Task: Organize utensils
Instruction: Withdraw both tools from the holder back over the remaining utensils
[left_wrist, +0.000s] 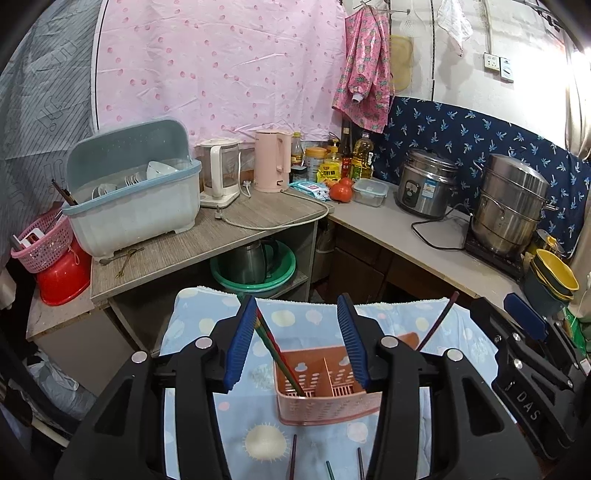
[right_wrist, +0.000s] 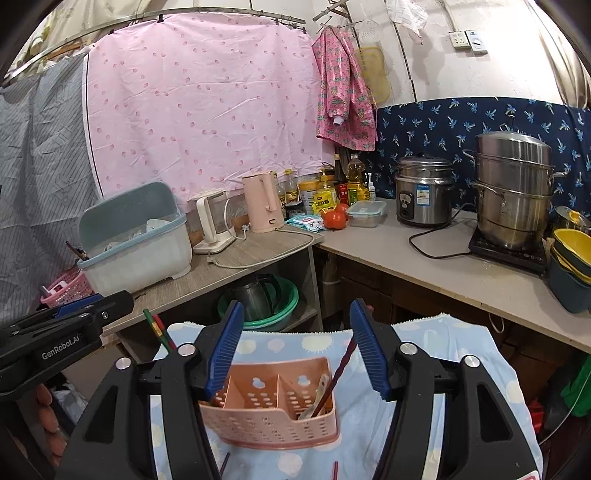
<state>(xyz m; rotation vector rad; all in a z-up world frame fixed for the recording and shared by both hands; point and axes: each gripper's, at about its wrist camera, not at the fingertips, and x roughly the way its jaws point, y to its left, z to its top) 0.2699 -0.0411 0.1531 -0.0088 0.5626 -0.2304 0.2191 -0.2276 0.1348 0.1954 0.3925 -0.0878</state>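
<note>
A pink three-part utensil caddy stands on a blue patterned towel. My left gripper is open over the caddy's left side. A red and green chopstick pair stands in the left compartment and leans by the left pad, with the other pad well apart from it. My right gripper is open above the caddy's right side. A dark red chopstick and a pale utensil stand in the right compartment, free of the pads. Loose chopsticks lie on the towel in front.
Behind the towel is an L-shaped counter with a blue-grey dish drainer box, two kettles, bottles, a rice cooker and a steel steamer pot. Stacked yellow bowls sit at the right. Basins sit under the counter.
</note>
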